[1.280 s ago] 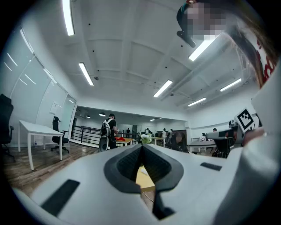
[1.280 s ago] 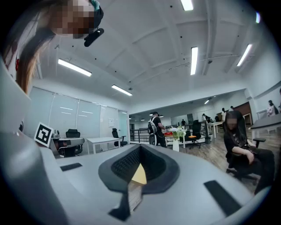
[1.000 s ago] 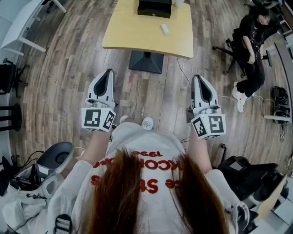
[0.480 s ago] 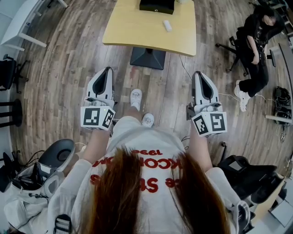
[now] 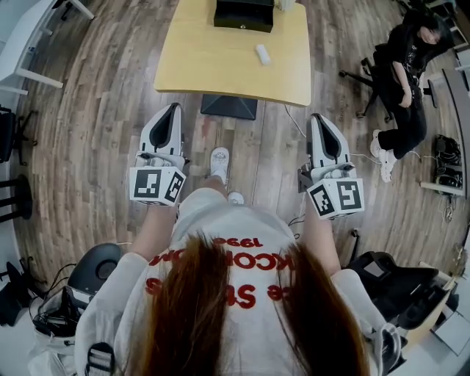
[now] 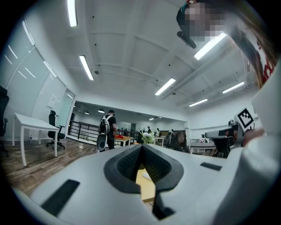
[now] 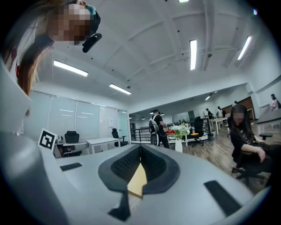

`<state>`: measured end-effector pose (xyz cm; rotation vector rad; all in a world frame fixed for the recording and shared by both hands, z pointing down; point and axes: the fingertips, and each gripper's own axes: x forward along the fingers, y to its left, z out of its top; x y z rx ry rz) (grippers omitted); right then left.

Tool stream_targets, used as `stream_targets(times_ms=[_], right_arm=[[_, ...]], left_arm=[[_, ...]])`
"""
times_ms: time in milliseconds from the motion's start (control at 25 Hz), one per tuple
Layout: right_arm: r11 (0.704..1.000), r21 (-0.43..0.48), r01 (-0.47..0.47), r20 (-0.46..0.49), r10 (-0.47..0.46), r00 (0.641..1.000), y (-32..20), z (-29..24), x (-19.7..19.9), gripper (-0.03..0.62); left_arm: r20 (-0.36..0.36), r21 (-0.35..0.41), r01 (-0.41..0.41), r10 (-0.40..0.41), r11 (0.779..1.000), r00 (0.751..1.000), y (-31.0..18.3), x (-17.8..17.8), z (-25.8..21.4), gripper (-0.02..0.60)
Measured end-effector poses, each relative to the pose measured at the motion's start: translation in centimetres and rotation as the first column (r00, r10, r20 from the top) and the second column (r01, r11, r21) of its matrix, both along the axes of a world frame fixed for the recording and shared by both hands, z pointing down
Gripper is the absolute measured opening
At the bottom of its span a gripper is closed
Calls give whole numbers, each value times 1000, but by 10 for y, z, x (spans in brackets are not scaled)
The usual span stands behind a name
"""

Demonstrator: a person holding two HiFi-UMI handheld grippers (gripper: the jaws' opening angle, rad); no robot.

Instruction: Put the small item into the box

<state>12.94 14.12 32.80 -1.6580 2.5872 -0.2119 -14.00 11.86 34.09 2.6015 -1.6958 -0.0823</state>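
A yellow table (image 5: 220,66) stands ahead of me in the head view. On its far edge sits a black box (image 5: 244,15), and a small white item (image 5: 262,53) lies just right of it on the tabletop. My left gripper (image 5: 173,111) and right gripper (image 5: 321,121) are held side by side over the wooden floor, short of the table's near edge. Both point forward. The left gripper (image 6: 141,147) is shut with nothing between its tips. So is the right gripper (image 7: 140,148). A slice of the yellow table (image 7: 138,182) shows below the closed jaws.
The table's dark base plate (image 5: 229,106) lies on the floor between the grippers. A person sits on a chair (image 5: 404,81) at the right. Black bags (image 5: 396,279) lie at the lower right, a dark seat and cables (image 5: 92,272) at the lower left. A white desk (image 5: 29,44) stands far left.
The person carrying the grippers has stepped forward, so the table and its base sit nearer. Both grippers keep their pose and stay shut.
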Motion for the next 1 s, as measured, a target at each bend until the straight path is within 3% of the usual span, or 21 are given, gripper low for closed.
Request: stream_targets(times_ms=[560, 1000], right_arm=[[997, 21, -69, -1, 69, 998, -116, -22, -22, 6], [996, -42, -77, 6, 78, 997, -158, 0, -15, 6]], left_arm=[[-14, 36, -91, 92, 995, 996, -140, -15, -19, 8], [-26, -23, -73, 73, 997, 997, -176, -20, 2, 8]])
